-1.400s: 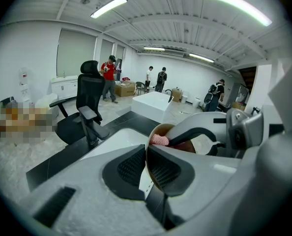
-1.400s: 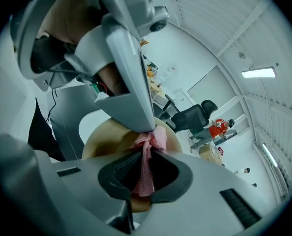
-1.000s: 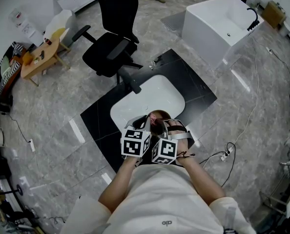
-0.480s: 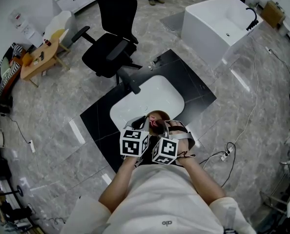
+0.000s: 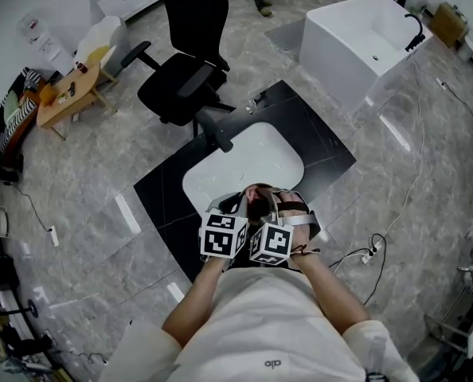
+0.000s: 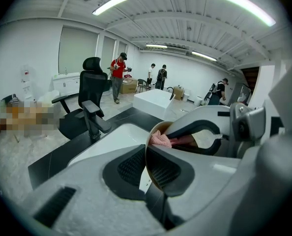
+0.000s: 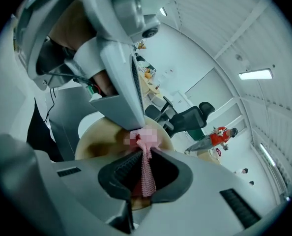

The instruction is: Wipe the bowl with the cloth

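At the 6 o'clock edge of the white sink (image 5: 252,159), two hand-held grippers meet at a tan bowl (image 7: 93,135). The sink is set in a black table (image 5: 320,146). A dark tap (image 5: 213,131) stands at the sink's 10 o'clock side.

The left hand-held gripper (image 6: 147,163) is closed tight on the bowl's rim. One pad is inside the bowl and one is outside. The bowl is tipped up on its side, and its open side faces the right hand-held gripper (image 7: 143,167).

The right hand-held gripper is closed on a pink cloth (image 7: 145,178). The cloth is pinched thin between the pads. Its loose end is bunched up inside the bowl, against the bowl's inner wall. In the left gripper view, the pink bunch shows just past the rim, at 1 o'clock from the left jaws.

In the head view, the two marker cubes sit side by side and almost touch, just in front of the person's body. The bowl is right past them, at 12 o'clock.

A black chair (image 5: 185,74) stands on the gray floor (image 5: 85,173) at 11 o'clock from the sink. A white tub (image 5: 364,34) stands at 1 o'clock, well apart from the table. A person in a red top (image 6: 118,73) stands far back in the room.
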{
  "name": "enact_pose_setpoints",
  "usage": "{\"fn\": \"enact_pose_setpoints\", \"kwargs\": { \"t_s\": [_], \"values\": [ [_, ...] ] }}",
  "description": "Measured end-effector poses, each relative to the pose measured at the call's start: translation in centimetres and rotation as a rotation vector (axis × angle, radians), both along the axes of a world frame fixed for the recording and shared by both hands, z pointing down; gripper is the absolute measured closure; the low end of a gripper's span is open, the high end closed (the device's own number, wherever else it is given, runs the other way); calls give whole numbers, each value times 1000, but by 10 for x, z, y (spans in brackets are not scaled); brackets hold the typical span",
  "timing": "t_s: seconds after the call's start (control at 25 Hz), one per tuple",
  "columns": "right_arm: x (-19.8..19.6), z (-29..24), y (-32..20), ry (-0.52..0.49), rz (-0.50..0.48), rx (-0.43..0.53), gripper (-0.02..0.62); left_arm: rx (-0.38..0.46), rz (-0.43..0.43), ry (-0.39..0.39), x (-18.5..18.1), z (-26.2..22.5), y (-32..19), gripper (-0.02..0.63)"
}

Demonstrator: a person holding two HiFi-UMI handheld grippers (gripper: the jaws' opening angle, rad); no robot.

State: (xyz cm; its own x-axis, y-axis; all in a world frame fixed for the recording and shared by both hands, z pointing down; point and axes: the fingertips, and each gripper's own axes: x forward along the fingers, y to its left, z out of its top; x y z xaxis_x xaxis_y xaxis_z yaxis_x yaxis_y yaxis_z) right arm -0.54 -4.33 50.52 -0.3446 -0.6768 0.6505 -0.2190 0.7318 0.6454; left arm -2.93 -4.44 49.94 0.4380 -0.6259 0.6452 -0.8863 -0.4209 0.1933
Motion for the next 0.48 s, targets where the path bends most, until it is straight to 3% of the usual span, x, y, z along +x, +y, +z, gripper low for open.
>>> {"fn": "enact_pose_setpoints", "kwargs": {
  "t_s": [0.48],
  "values": [
    [18, -1, 2, 23, 54, 3, 566, -1, -16, -26, -11, 5, -4, 581]
  ]
}}
